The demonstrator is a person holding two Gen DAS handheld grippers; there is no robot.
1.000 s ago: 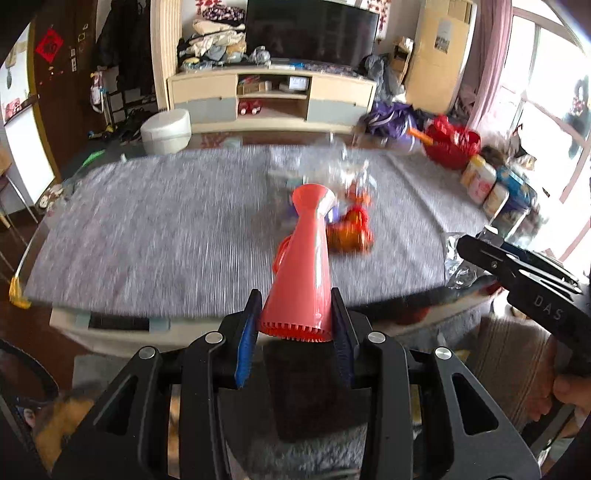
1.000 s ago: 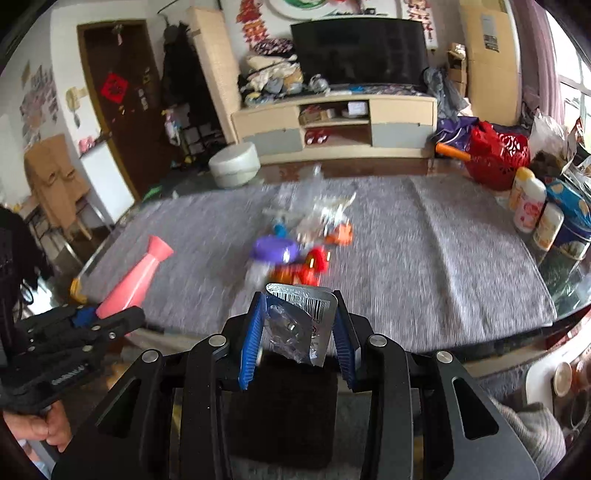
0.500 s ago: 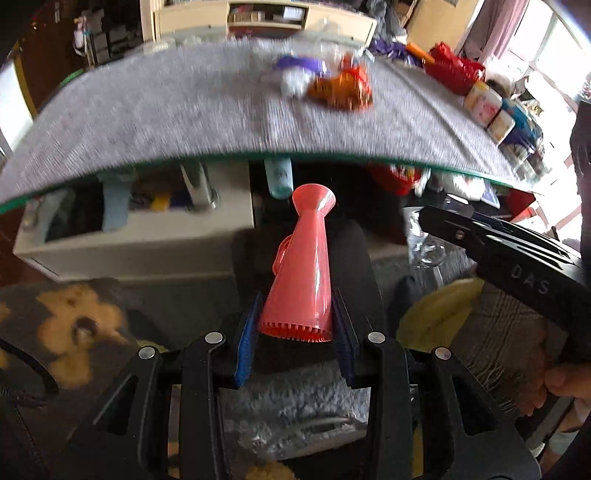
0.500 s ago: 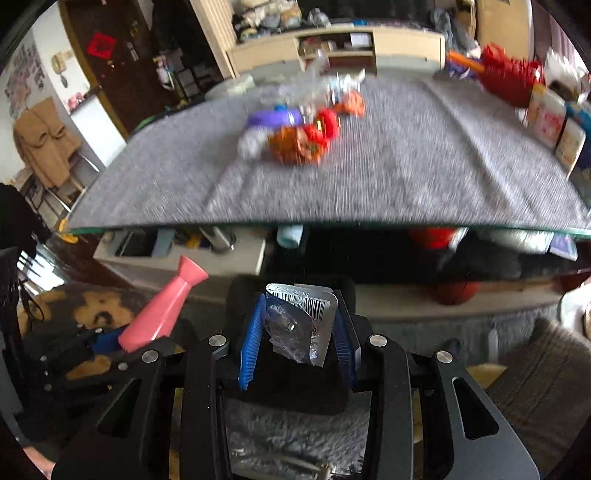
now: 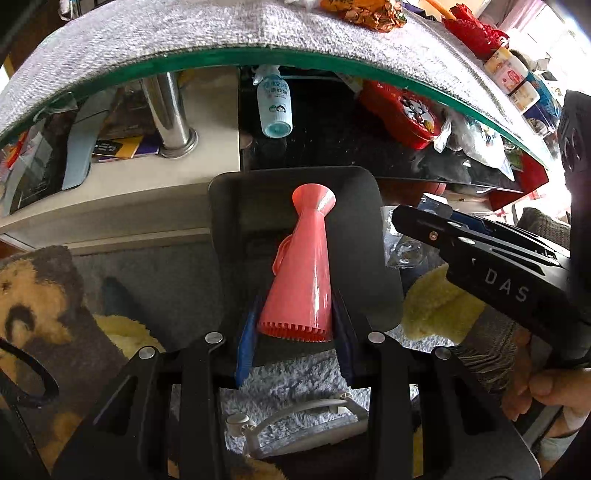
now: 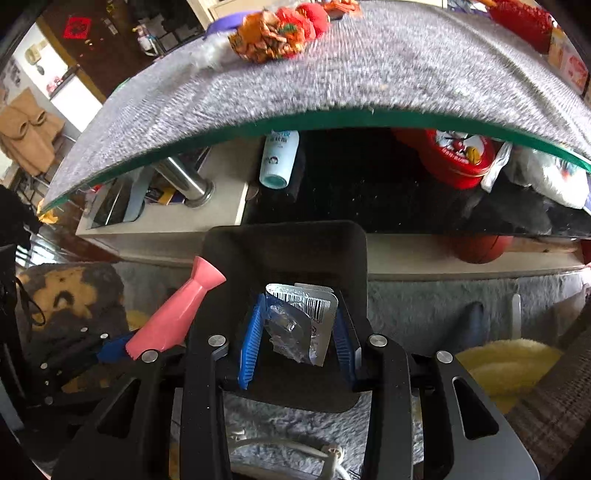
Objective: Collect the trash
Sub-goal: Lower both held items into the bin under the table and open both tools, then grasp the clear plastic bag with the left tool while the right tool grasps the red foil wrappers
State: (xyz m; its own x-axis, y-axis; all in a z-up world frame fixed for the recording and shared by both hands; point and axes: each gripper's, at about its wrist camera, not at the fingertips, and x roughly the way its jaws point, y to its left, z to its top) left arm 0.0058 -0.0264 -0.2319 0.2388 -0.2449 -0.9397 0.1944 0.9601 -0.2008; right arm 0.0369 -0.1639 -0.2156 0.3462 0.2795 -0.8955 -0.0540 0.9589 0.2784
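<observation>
Biggest thing ahead of both your grippers is the table [image 6: 332, 74] with its grey fuzzy cover, curving overhead past your fingertips. A heap of leftover wrappers [image 6: 273, 35] sits on top of it, far beyond the right gripper. Under the tabletop, straight ahead, there's a red round tin [image 6: 458, 158] off to the right and a pale blue bottle [image 5: 273, 107] lying on the shelf.

Right below and in front of your fingers is the black bin [image 6: 284, 254], open mouth facing up. Both grippers are hanging over it.

Your left gripper [image 5: 295, 328] is clamped on the pink plastic funnel-shaped piece [image 5: 303, 273]. Its wide toothed end is pinched between the blue pads [image 5: 245, 347] and the narrow flared end points forward over the bin.

Your right gripper [image 6: 295, 339] is squeezed on a crumpled silver blister pack [image 6: 306, 317] with a barcode showing, sticking up from between the fingers, also over the bin. In the left wrist view it comes in from the right, just beside the funnel.

Down near you, under the fingers, a white cable [image 6: 288, 446] lies on the shaggy grey rug [image 5: 295, 373].
</observation>
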